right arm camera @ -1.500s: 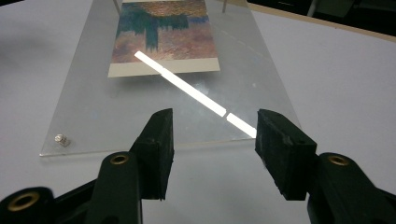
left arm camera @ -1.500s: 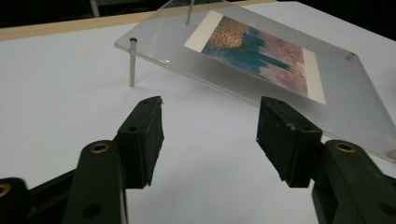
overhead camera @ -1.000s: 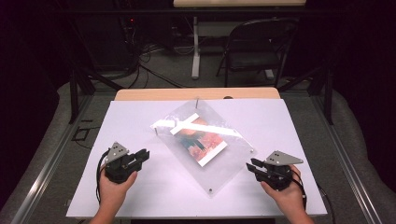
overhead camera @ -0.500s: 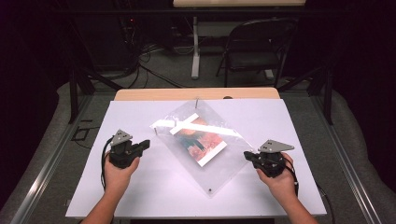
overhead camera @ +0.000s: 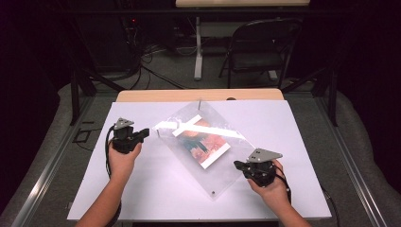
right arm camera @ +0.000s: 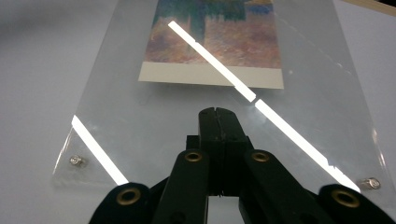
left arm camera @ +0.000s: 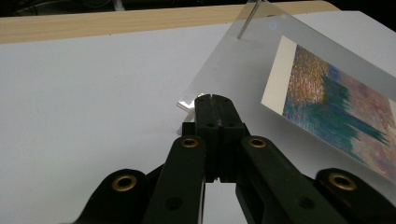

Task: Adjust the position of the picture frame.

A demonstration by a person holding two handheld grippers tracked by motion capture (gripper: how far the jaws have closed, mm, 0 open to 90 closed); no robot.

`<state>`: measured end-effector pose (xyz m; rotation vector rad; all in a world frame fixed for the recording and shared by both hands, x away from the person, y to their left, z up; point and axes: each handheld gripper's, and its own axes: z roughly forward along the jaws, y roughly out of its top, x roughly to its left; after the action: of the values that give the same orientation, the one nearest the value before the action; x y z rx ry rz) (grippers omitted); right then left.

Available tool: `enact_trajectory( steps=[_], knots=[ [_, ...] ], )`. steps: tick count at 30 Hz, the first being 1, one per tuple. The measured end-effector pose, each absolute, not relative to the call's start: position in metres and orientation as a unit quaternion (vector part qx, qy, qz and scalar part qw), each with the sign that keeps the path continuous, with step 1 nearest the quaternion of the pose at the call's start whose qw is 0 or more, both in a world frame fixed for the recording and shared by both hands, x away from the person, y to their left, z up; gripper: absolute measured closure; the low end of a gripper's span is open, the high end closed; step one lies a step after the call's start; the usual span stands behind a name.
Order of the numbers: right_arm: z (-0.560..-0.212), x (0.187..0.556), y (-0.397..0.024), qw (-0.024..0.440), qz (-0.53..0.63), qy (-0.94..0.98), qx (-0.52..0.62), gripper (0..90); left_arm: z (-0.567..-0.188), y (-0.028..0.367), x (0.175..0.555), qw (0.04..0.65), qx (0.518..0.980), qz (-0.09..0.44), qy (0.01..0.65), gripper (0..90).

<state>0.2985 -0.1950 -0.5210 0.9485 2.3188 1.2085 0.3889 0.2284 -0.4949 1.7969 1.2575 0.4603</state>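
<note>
**Both tools closing in on the frame, nothing gripped yet**

The left tool (overhead camera: 142, 134) and right tool (overhead camera: 239, 165) are sitting with jaws together, empty, at opposite corners of the clear frame (overhead camera: 222, 163), which is lying flat mid-table (overhead camera: 302, 123) over a print (overhead camera: 208, 144). Lifting or opening is remaining, by my judgement. Glare is hiding part of the print; whether the tips are touching the frame is unclear.

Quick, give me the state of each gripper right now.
Left gripper: jaws shut, holding nothing, tips at a corner of the clear acrylic frame.
Right gripper: jaws shut, holding nothing, tips over the frame's near edge.
</note>
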Motion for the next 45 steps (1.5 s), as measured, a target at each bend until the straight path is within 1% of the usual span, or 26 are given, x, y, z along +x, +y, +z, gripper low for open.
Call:
enact_trajectory(
  steps=[6, 9, 12, 14, 15, 16, 19, 21, 22, 24, 27, 29, 37, 39, 45],
  knots=[
    [-0.524, 0.299, -0.194, 0.182, 0.421, 0.824, 0.332, 90.0, -0.511, 0.215, 0.385, 0.408, 0.748, 0.179, 0.491, 90.0],
    [-0.526, 0.301, -0.197, 0.169, 0.429, 0.817, 0.346, 90.0, -0.514, 0.213, 0.386, 0.407, 0.746, 0.183, 0.494, 90.0],
    [-0.526, 0.298, -0.19, 0.158, 0.437, 0.818, 0.339, 90.0, -0.513, 0.216, 0.391, 0.412, 0.737, 0.185, 0.504, 90.0],
    [-0.527, 0.293, -0.177, 0.15, 0.44, 0.824, 0.323, 90.0, -0.512, 0.219, 0.396, 0.414, 0.732, 0.187, 0.508, 90.0],
    [-0.53, 0.286, -0.159, 0.137, 0.439, 0.836, 0.299, 90.0, -0.512, 0.22, 0.397, 0.417, 0.73, 0.185, 0.508, 90.0],
    [-0.53, 0.286, -0.159, 0.137, 0.439, 0.836, 0.299, 90.0, -0.511, 0.22, 0.398, 0.42, 0.726, 0.185, 0.511, 90.0],
    [-0.535, 0.276, -0.135, 0.121, 0.436, 0.848, 0.278, 90.0, -0.512, 0.221, 0.401, 0.422, 0.724, 0.187, 0.512, 90.0],
    [-0.537, 0.271, -0.118, 0.118, 0.434, 0.854, 0.261, 90.0, -0.513, 0.22, 0.4, 0.423, 0.723, 0.187, 0.513, 90.0],
    [-0.539, 0.267, -0.103, 0.117, 0.434, 0.858, 0.247, 90.0, -0.514, 0.219, 0.398, 0.419, 0.728, 0.189, 0.509, 90.0],
    [-0.54, 0.266, -0.096, 0.116, 0.433, 0.86, 0.244, 90.0, -0.514, 0.218, 0.397, 0.414, 0.732, 0.192, 0.507, 90.0],
    [-0.545, 0.266, -0.077, 0.125, 0.425, 0.864, 0.237, 90.0, -0.515, 0.219, 0.394, 0.416, 0.732, 0.191, 0.505, 90.0],
    [-0.549, 0.268, -0.071, 0.131, 0.419, 0.866, 0.24, 90.0, -0.514, 0.22, 0.393, 0.417, 0.73, 0.194, 0.506, 90.0],
    [-0.561, 0.271, -0.065, 0.156, 0.394, 0.869, 0.257, 90.0, -0.513, 0.223, 0.393, 0.428, 0.727, 0.19, 0.503, 90.0],
    [-0.563, 0.272, -0.066, 0.152, 0.391, 0.868, 0.264, 90.0, -0.512, 0.222, 0.393, 0.428, 0.727, 0.191, 0.502, 90.0],
    [-0.562, 0.266, -0.061, 0.184, 0.368, 0.877, 0.249, 90.0, -0.51, 0.223, 0.394, 0.43, 0.727, 0.19, 0.501, 90.0]
  ],
)
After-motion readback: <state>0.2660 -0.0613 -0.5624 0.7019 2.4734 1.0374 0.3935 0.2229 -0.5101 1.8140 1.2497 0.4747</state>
